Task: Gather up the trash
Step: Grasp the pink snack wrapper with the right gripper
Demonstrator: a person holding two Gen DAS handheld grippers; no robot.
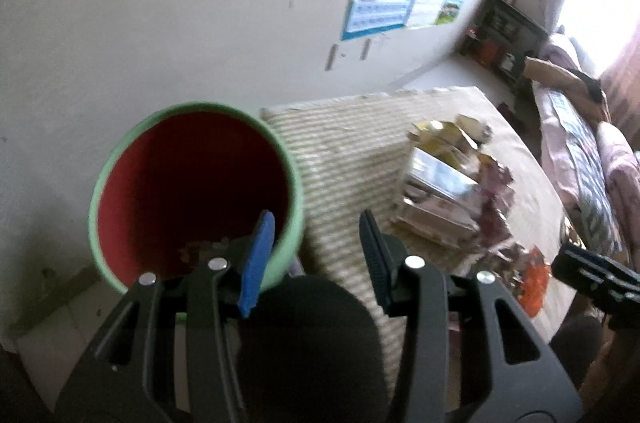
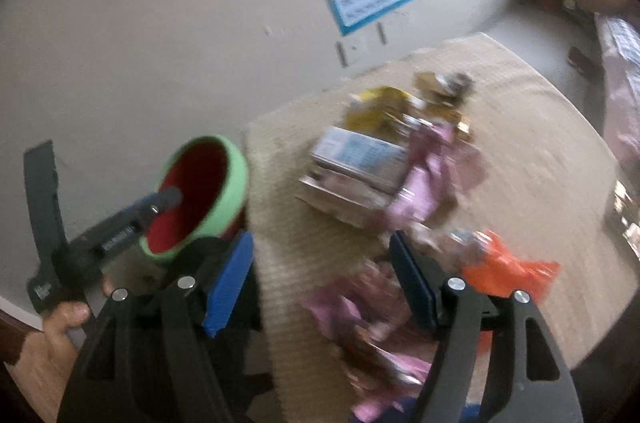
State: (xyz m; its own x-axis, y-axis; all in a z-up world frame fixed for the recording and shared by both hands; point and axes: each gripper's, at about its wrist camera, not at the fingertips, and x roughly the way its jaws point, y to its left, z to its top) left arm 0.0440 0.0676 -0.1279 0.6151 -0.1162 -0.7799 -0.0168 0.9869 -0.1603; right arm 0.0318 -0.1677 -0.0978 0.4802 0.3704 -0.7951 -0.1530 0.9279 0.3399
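Trash [image 2: 380,175] shows fully only from the right tool [image 2: 320,283], gaping empty; left tool [image 1: 312,251] grips bin [image 1: 196,195].

Both wrist views look steeply down, sharing the bin [image 1: 192,199] and mat [image 2: 520,127].

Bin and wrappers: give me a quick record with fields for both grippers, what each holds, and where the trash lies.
left gripper: one finger inside the bin's rim, one outside; whether the pads press the wall is unclear
bin: green outside, red inside, tilted, some scraps at the bottom
right gripper: open, nothing between the pads, above pink wrappers
orange wrapper: on the mat, right of the right gripper
boxes: stacked mid-mat with yellow and pink packets around
mat: beige, ribbed, on the floor beside the wall
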